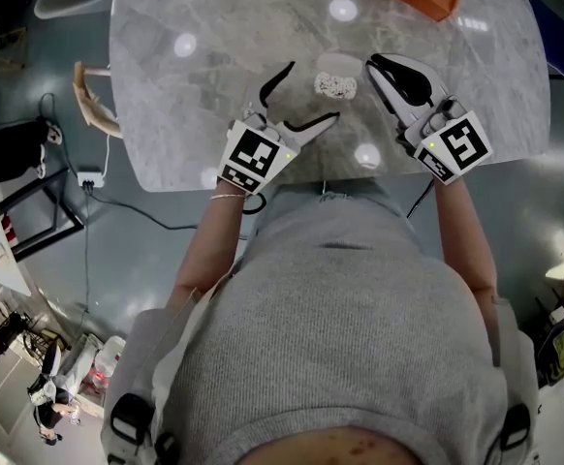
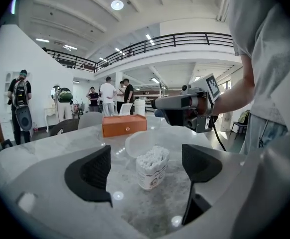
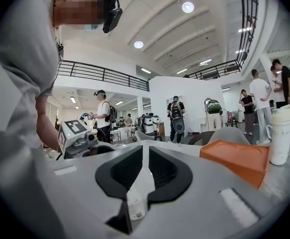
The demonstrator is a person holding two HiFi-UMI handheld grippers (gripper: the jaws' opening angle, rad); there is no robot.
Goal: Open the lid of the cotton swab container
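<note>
Bright overhead light is filling the hall, with wide-angle warping.
Round ceiling lamps (image 2: pixel 117 4) are shining down and throwing white glare spots (image 1: pixel 343 9) onto the polished marble table (image 1: pixel 166 114); shadows are falling soft and faint. The cotton swab container (image 2: pixel 152 166) is showing sharp and evenly lit, while both gripper views are bending hard towards dark, rounded edges.

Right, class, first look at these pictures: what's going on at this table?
A person holds a gripper in each hand over a marble table. The cotton swab container stands open with the swabs showing, and its clear lid lies on the table just behind it. The left gripper is open and aimed at the container without touching it. The right gripper hovers off to the side, its fingers almost together and holding nothing.
</note>
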